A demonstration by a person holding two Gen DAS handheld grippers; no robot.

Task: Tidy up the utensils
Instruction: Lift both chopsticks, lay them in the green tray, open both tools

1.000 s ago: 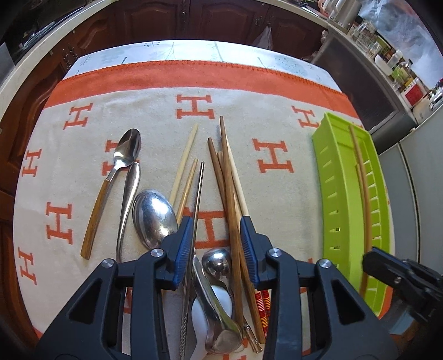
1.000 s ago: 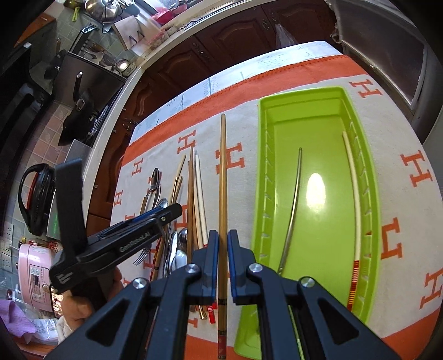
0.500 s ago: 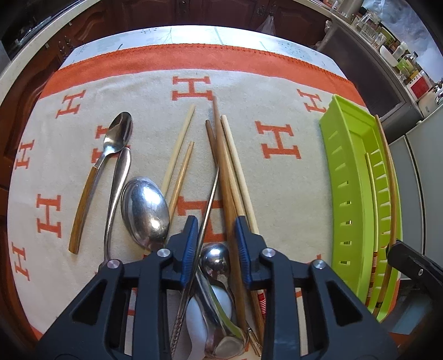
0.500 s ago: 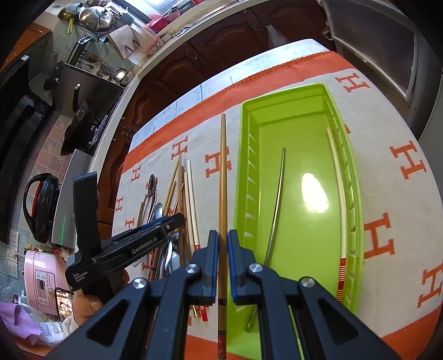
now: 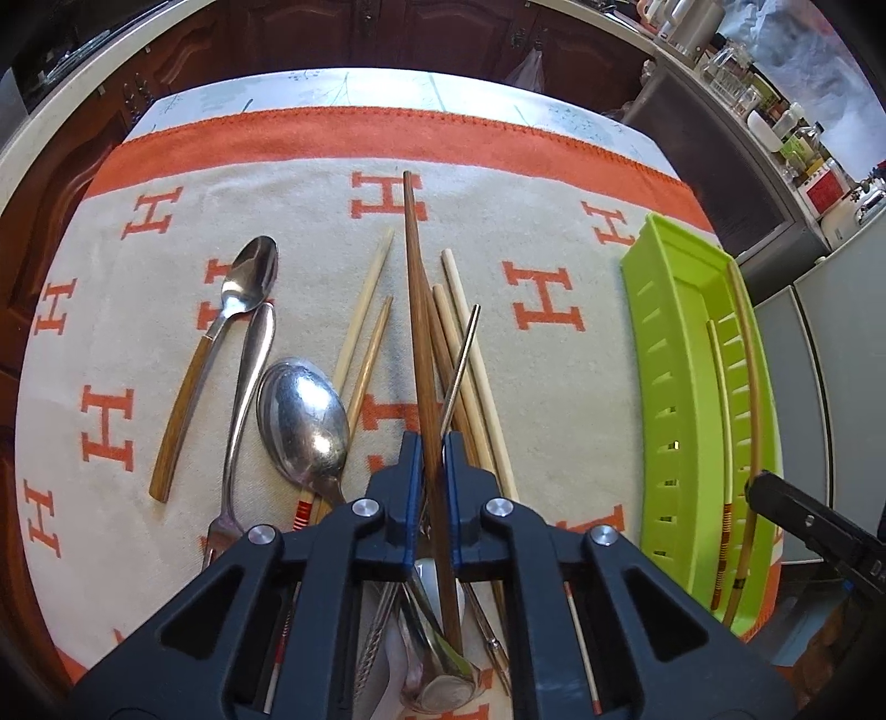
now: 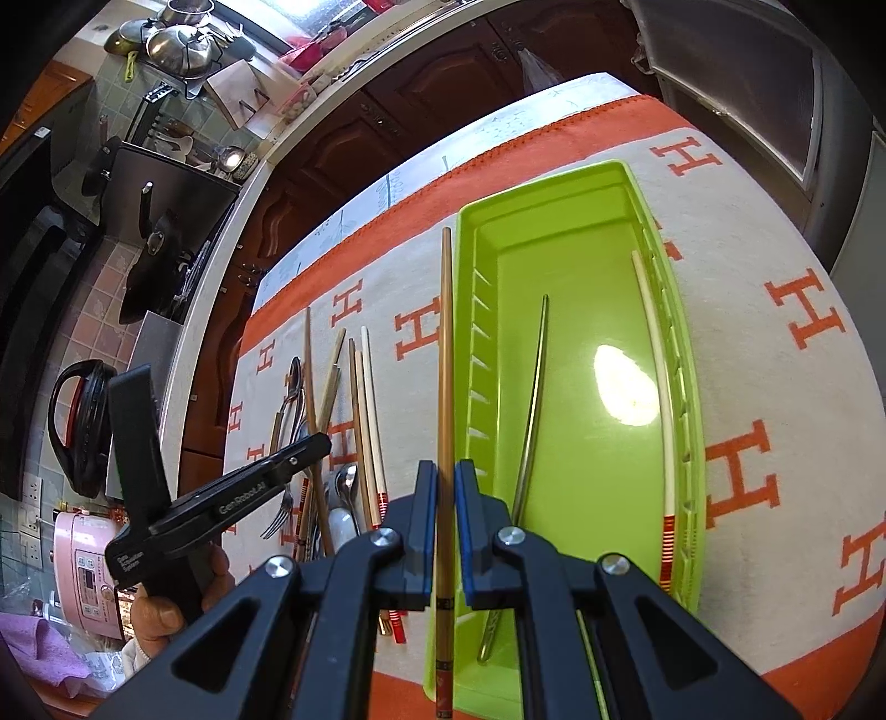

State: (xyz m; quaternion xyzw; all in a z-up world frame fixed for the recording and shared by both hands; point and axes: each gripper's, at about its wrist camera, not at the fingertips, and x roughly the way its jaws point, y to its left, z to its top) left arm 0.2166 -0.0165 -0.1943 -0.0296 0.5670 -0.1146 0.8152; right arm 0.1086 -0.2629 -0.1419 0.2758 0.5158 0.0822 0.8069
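While the green tray [image 5: 673,354] sits at the right side of the cloth [image 5: 559,399], we see, far left of it, a wooden-handled spoon [image 5: 221,338], then a large steel spoon [image 5: 302,421], pale chopsticks [image 5: 362,310] and a steel chopstick [image 5: 462,360] crowding our left gripper [image 5: 433,459], whose jaws are pinched on a dark wooden chopstick [image 5: 416,299]. Our right gripper [image 6: 441,487] clamps a brown chopstick [image 6: 444,354] along the tray's left wall. Inside the tray lie a metal chopstick [image 6: 534,399] and a cream chopstick [image 6: 659,387]. The cloth is beige with orange H marks; dark wood cabinets [image 5: 387,33] stand beyond.
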